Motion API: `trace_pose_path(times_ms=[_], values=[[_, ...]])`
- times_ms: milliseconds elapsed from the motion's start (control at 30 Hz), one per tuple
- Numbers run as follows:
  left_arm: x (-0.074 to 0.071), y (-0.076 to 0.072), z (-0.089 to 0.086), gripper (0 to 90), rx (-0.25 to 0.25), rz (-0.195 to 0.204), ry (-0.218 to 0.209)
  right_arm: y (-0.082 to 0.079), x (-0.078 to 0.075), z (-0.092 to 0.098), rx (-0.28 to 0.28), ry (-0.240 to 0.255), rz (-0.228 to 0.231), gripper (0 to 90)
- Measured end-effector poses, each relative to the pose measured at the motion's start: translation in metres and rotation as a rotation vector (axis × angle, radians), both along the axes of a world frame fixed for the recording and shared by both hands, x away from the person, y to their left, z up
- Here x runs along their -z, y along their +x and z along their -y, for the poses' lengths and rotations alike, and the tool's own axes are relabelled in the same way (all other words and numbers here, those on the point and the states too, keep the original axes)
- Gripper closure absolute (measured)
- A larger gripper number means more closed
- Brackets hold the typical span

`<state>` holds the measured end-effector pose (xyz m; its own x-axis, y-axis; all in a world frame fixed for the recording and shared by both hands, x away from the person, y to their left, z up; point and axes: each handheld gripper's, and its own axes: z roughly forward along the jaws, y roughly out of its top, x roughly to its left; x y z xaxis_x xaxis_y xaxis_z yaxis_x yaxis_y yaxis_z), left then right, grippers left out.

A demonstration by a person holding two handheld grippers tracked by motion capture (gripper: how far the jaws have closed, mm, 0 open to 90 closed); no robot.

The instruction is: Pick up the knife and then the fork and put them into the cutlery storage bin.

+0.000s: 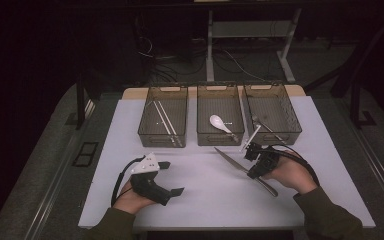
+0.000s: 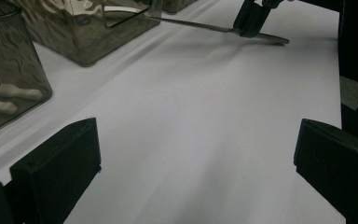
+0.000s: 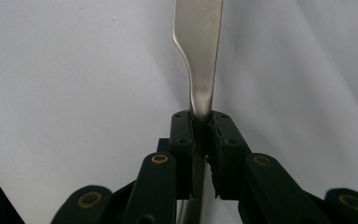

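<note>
Table knife [image 1: 240, 168]: stiff, thin steel, slick, prob light. R gripper [image 3: 201, 122] is clamped on its handle near the blade (decent spot, may pivot), knife slanting just above the white table [image 1: 200, 195] before the bins. L gripper [image 1: 165, 176] rests wide, empty.

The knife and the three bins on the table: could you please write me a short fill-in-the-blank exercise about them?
1. The right gripper is shut on a metal ____.
2. The white spoon lies in the ____ bin of the three.
3. The left gripper has its jaws ____, with nothing between them.
4. The left bin holds a pair of ____.

Missing words: knife; middle; open; chopsticks
</note>
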<state>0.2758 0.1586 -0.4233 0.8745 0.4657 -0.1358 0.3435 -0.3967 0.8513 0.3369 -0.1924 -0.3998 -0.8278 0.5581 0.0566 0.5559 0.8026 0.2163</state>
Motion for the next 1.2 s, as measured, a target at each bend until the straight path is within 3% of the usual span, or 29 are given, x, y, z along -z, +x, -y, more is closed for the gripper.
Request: trace_pose_path(times_ms=[467, 1200], values=[[0.000, 0.000, 0.000, 0.0, -0.006, -0.001, -0.005, 0.005, -0.015, 0.016, 0.039, 0.031, 0.011, 80.0], [0.000, 0.000, 0.000, 0.0, -0.005, 0.003, -0.005, 0.032, -0.064, 0.051, 0.152, 0.051, 0.069, 80.0]])
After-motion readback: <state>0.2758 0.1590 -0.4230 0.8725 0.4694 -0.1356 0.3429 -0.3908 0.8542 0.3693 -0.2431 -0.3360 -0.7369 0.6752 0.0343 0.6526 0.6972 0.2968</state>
